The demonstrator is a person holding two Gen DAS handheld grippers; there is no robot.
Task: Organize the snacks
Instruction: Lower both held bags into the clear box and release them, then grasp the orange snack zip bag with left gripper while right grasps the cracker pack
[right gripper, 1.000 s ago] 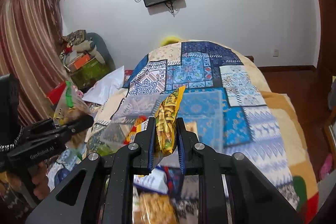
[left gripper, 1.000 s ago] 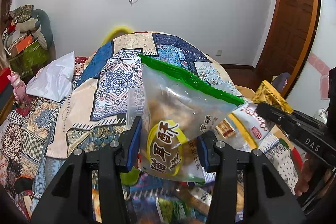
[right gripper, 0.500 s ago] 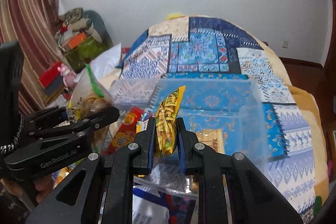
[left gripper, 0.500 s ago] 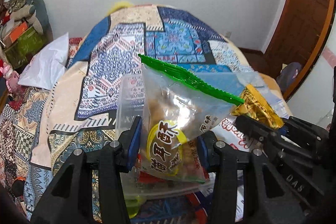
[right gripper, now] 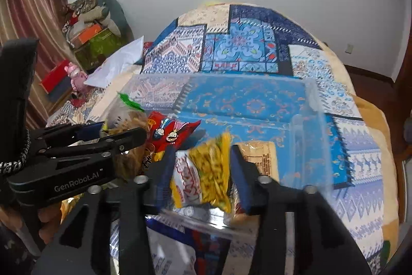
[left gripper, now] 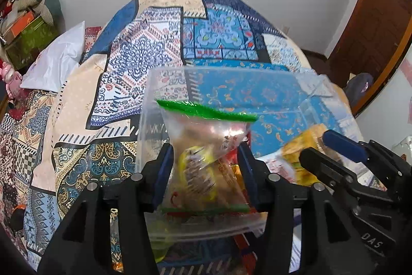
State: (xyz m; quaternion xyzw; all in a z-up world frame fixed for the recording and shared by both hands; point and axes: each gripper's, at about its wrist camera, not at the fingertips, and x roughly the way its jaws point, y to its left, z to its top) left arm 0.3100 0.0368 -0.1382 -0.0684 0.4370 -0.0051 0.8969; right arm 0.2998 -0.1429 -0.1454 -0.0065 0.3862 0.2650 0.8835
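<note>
We see left gripper (left gripper: 204,166) jaws apart around blurred bag (left gripper: 206,161); right gripper (right gripper: 202,172) apart around smeared packet (right gripper: 206,172), contact unclear, over bin (right gripper: 309,135).

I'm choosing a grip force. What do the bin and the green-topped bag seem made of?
Bin: apparently rigid clear plastic, glossy; the quilt pattern shows through its straight walls. Green-topped bag: thin clear plastic film, shiny and crinkled, snacks visible inside.

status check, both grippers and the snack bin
Left gripper open around green-sealed snack bag. Right gripper open around yellow snack packet. Both over clear plastic bin. Nothing blocking.
</note>
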